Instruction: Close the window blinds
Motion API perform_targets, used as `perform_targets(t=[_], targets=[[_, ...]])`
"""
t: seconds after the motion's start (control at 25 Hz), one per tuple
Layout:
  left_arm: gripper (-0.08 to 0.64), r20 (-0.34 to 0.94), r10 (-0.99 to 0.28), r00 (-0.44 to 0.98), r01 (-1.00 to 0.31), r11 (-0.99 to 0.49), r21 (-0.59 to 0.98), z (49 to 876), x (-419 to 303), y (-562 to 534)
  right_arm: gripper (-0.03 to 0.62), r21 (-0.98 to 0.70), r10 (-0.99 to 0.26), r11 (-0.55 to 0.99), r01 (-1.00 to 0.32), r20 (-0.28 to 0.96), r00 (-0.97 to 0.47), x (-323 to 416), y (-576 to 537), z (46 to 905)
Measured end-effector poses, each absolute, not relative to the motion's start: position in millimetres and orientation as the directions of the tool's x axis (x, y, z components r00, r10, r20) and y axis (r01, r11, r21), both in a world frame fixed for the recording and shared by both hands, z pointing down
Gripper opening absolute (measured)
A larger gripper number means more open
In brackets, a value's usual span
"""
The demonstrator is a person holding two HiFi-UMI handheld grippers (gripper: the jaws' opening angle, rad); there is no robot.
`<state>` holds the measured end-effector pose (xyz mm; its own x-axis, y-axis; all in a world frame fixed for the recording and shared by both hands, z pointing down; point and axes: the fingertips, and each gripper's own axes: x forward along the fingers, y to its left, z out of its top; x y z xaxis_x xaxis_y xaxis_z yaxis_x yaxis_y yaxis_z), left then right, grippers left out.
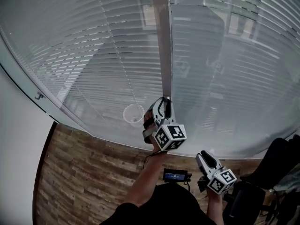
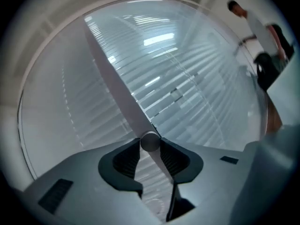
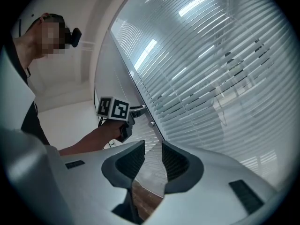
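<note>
Left gripper view, dead centre: left gripper [image 2: 151,149] pinches the wand [image 2: 118,88] by its tip, probably to twist the blinds [image 2: 201,78] shut; right gripper [image 3: 151,157] hangs spare, jaws apart.

Left tool [image 1: 164,103] is held up high on a stretched-out bare forearm [image 1: 149,175], with its jaws pinched on the end of the blind wand [image 2: 150,142]. Right tool [image 1: 205,157] sits lower and closer to the body, also pointing up, jaws apart with nothing between them.
</note>
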<state>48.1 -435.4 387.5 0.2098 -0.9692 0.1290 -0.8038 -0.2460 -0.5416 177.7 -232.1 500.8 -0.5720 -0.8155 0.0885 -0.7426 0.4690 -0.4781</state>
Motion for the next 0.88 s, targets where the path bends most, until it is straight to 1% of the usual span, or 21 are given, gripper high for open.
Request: perform_targets(t=[0.08,0.12,0.2,0.32,0.48,0.52,0.6,0.68,0.76,0.88], targets=[[0.155,0.127,-0.951,0.281,-0.901,-0.307,-0.307,387,46,-431,0.098,-0.472,-0.82,0.467,-0.748,0.087,-0.566,181,-229,499],[0.176,0.123,-0.944,0.306,-0.925,-0.325,-0.197,387,43,-431,0.098,-0.468,-0.822,0.465,-0.751,0.085,-0.562,183,-230,498],[0.189,0.116,-0.938,0.327,-0.941,-0.335,-0.057,389,38,-433,0.098,-0.469,-0.828,0.458,-0.755,0.084,-0.555,186,-231,500],[0.193,0.103,-0.936,0.337,-0.941,-0.337,0.021,386,34,-437,0.098,-0.477,-0.828,0.452,-0.754,0.092,-0.554,185,-234,502],[0.192,0.081,-0.936,0.342,-0.939,-0.339,0.054,378,38,-441,0.098,-0.472,-0.828,0.457,-0.754,0.084,-0.555,185,-237,500],[0.19,0.087,-0.935,0.342,-0.939,-0.34,0.044,380,39,-442,0.098,-0.475,-0.829,0.456,-0.753,0.081,-0.553,186,-239,501],[0.141,0.109,-0.937,0.332,-0.942,-0.336,-0.025,384,40,-443,0.098,-0.487,-0.826,0.451,-0.748,0.09,-0.557,186,-239,503],[0.14,0.123,-0.947,0.295,-0.935,-0.313,-0.167,385,41,-441,0.098,-0.481,-0.818,0.46,-0.746,0.098,-0.567,183,-237,500],[0.138,0.123,-0.961,0.249,-0.901,-0.276,-0.335,383,42,-442,0.098,-0.469,-0.815,0.47,-0.747,0.093,-0.572,182,-239,496],[0.137,0.128,-0.977,0.173,-0.792,-0.215,-0.571,386,46,-444,0.098,-0.479,-0.812,0.472,-0.74,0.092,-0.577,179,-240,500]])
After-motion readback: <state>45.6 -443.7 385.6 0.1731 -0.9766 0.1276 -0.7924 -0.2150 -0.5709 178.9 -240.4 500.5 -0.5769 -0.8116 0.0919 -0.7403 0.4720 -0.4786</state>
